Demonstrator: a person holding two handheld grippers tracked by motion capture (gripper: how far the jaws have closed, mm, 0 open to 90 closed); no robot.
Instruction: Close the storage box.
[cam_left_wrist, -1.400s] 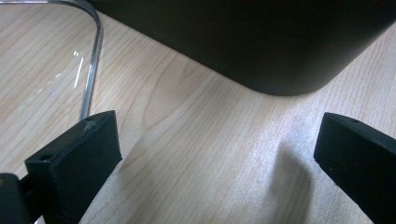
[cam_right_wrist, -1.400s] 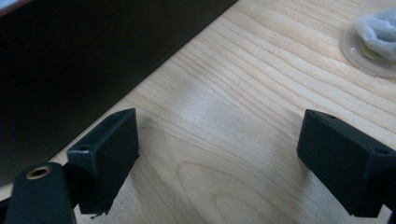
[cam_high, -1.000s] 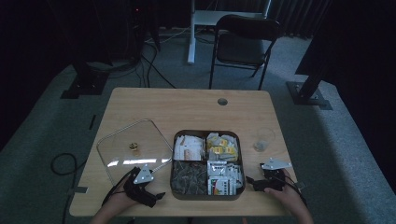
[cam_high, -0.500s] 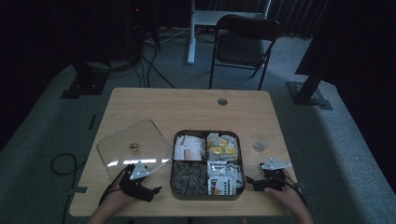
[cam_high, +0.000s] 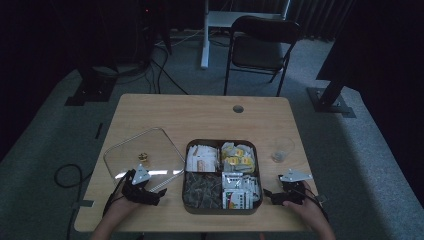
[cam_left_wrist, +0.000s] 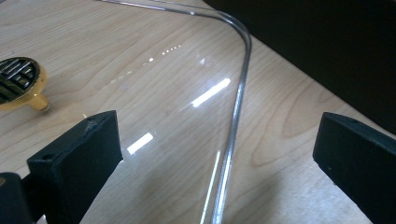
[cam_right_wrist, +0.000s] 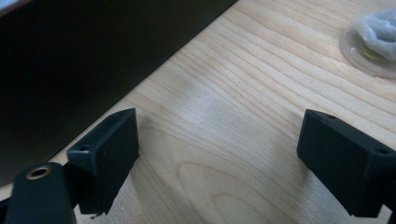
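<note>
A pale wooden worktop (cam_high: 210, 112) is set in a dark, carpeted room. Both the left gripper (cam_high: 159, 191) and right gripper (cam_high: 268, 195) are held with fingers apart, flanking a snack tray (cam_high: 220, 144); a glass lid (cam_high: 125, 150) lies left.

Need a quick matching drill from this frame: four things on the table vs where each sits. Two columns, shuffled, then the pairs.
1. glass lid
2. tray
3. small glass
4. left gripper

A. right of the tray, far side of the right gripper
B. jaws open over the lid's near edge
C. flat on the table, left of the tray
D. centre, four compartments of packets

Pairs: 1-C, 2-D, 3-A, 4-B
</note>
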